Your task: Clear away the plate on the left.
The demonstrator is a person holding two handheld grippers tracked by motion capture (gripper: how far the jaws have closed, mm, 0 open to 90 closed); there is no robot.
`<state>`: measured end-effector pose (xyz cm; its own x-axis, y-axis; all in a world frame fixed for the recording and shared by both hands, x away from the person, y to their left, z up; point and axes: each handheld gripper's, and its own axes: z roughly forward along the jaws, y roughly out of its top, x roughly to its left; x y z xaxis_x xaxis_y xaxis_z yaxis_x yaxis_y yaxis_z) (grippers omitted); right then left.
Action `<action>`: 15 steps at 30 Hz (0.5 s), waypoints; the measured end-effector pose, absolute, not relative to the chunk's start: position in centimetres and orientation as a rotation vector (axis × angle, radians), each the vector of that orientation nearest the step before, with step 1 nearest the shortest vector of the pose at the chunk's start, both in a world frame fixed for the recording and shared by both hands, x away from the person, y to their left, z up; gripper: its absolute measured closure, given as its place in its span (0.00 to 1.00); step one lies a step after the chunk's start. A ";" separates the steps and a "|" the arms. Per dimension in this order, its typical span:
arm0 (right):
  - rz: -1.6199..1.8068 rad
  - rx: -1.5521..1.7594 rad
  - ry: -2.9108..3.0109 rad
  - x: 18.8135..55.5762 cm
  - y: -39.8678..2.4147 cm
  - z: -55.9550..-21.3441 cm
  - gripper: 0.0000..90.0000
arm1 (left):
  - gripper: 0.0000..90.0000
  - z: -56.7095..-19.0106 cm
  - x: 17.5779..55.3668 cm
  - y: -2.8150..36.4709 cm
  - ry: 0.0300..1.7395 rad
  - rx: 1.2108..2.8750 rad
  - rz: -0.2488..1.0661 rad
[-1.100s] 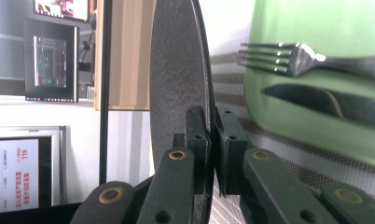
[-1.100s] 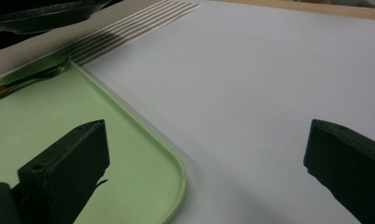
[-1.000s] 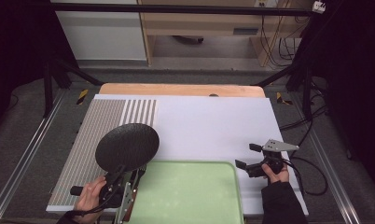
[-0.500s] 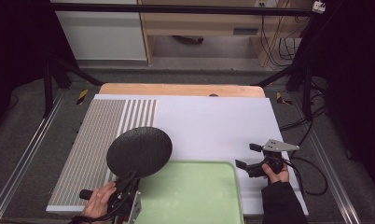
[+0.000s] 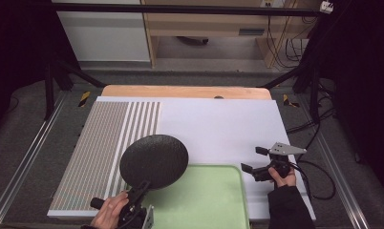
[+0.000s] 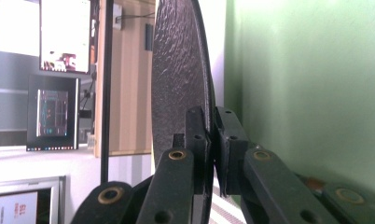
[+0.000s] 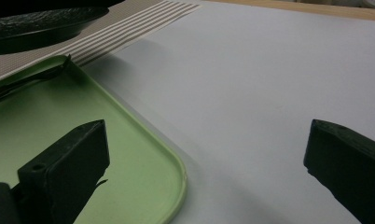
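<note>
A round black textured plate (image 5: pixel 154 160) hangs above the table, overlapping the far left corner of the green tray (image 5: pixel 214 200). My left gripper (image 5: pixel 140 188) is shut on the plate's near rim. In the left gripper view the plate (image 6: pixel 181 84) stands edge-on between the pads of that gripper (image 6: pixel 212 140), with the green tray (image 6: pixel 307 84) to its right. My right gripper (image 5: pixel 253 159) rests on the white surface just right of the tray, open and with nothing in it. In the right gripper view its jaws (image 7: pixel 206 140) stand wide apart over the tray's rim (image 7: pixel 178 172), and the plate (image 7: pixel 41 25) shows at the top left.
A white board (image 5: pixel 218 124) covers the table, with a striped grey mat (image 5: pixel 109 138) on its left part. A wooden strip (image 5: pixel 180 91) runs along the far edge. Cables (image 5: pixel 319 171) lie right of the board, and metal rails flank the table.
The left gripper has carried the black plate to the right, from over the striped mat to over the tray's far left corner. The right gripper has stayed put.
</note>
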<state>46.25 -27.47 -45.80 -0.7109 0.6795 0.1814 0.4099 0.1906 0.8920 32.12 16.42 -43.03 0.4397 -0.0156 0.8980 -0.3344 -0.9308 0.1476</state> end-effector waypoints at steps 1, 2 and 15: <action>1.529 1.041 2.213 46.2 -27.5 -45.8 0.00 | 0.94 -43.0 32.0 16.2 -0.308 2.390 1.485; 1.528 1.042 2.213 46.2 -27.5 -45.8 0.00 | 0.94 -43.0 31.8 16.1 -0.316 2.386 1.481; 1.528 1.042 2.214 46.2 -27.4 -45.8 0.00 | 0.94 -42.8 30.4 14.3 -0.383 2.375 1.437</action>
